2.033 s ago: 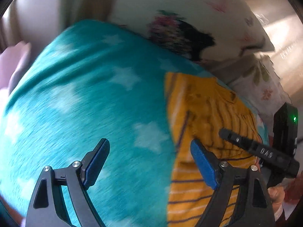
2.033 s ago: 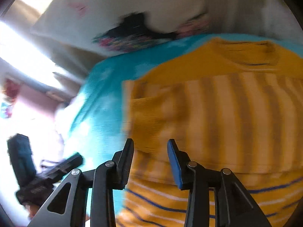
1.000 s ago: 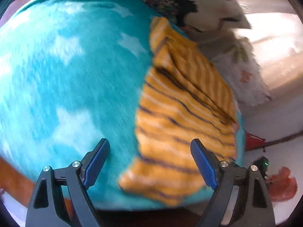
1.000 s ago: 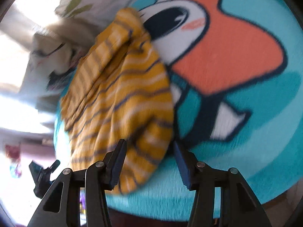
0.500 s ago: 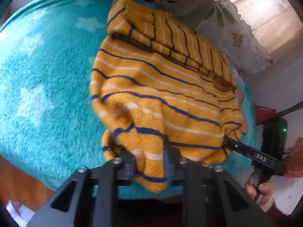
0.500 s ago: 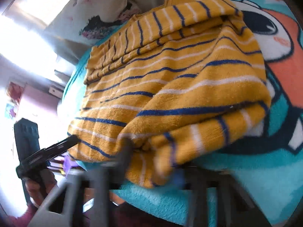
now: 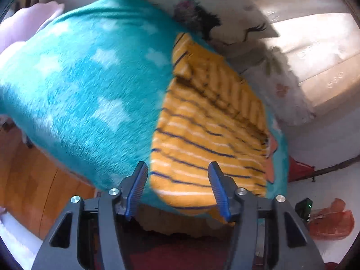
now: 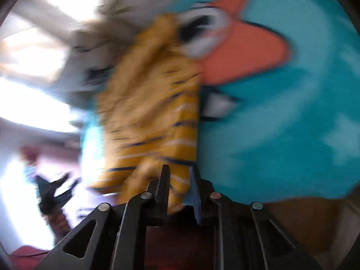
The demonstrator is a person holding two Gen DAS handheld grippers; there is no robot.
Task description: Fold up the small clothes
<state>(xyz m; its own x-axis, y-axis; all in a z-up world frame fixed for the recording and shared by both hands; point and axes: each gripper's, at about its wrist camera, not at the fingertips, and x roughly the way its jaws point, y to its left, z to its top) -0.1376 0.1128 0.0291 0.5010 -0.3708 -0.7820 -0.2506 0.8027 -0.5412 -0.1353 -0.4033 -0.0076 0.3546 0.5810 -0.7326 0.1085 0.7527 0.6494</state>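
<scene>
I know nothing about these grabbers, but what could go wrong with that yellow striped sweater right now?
Only the right gripper pinches the yellow striped sweater; the left gripper is open and off it, so a one-sided pull could undo the fold. The sweater's near edge overhangs the teal blanket, so it might slide to the floor.

Left gripper (image 7: 177, 189) let go of the sweater (image 7: 209, 135) and opened, backing off the blanket (image 7: 90, 90) edge; right gripper (image 8: 178, 184) stayed clamped on the hem.
</scene>
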